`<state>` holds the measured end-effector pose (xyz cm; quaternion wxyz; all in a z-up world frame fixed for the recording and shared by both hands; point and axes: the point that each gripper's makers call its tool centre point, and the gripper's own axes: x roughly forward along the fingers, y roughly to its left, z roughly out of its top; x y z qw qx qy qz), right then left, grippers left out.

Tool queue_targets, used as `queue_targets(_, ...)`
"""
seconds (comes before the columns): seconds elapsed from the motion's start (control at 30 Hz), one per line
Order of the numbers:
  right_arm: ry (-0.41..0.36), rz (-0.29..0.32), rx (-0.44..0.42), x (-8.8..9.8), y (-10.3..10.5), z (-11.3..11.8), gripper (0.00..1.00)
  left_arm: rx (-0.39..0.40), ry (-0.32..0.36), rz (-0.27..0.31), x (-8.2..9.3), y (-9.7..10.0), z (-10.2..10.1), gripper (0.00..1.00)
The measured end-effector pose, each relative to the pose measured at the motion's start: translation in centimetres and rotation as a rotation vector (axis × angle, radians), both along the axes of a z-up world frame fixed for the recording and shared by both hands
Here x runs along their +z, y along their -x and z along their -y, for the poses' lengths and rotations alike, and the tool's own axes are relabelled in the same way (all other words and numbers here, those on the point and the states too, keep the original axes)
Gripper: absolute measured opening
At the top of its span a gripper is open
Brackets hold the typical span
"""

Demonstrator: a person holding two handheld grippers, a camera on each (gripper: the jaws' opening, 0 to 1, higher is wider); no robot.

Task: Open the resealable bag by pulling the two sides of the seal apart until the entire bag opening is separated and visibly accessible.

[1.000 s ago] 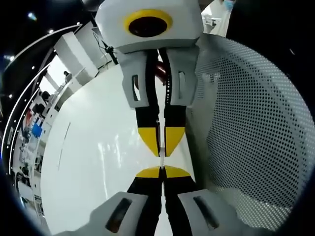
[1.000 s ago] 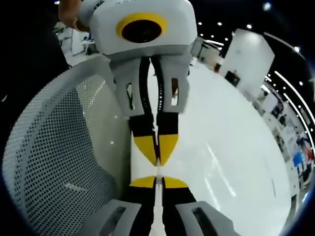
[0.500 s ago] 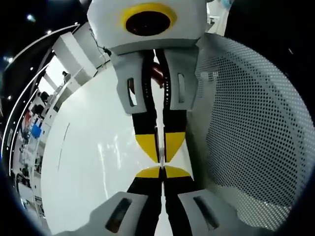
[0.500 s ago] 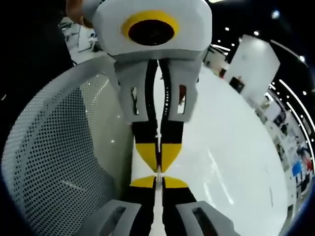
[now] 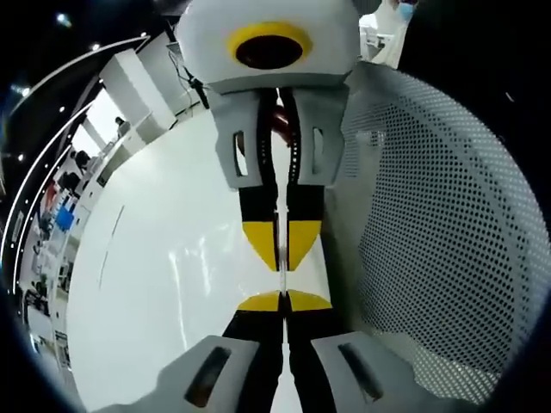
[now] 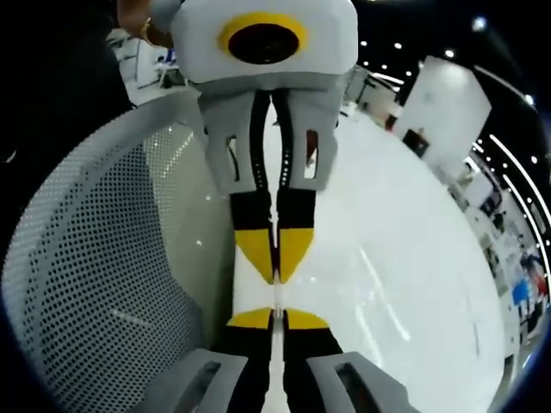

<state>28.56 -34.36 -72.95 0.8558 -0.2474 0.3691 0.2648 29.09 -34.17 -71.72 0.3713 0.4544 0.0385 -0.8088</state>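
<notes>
Glossy white table (image 5: 172, 284), perforated white mesh basket (image 5: 430, 224), dark ceiling spotlights (image 6: 398, 45).

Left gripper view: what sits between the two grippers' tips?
A thin pale strip, seemingly the bag's edge, bridges left gripper and right gripper.

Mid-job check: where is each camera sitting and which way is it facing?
Left gripper view: rides the left hand-held gripper, looking along its closed jaws at the right hand-held gripper tip to tip; perforated basket on the right.
Right gripper view: rides the right hand-held gripper, facing the left one; basket on the left.
Shared: both grippers, basket, white table.
</notes>
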Motion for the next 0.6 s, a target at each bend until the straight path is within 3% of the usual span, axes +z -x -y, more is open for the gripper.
queue_targets(0.6, 0.005, -0.020, -0.016, -1.2, 0.9, 0.8, 0.00, 0.001, -0.007, -0.005, -0.2, -0.7, -0.7, 0.00)
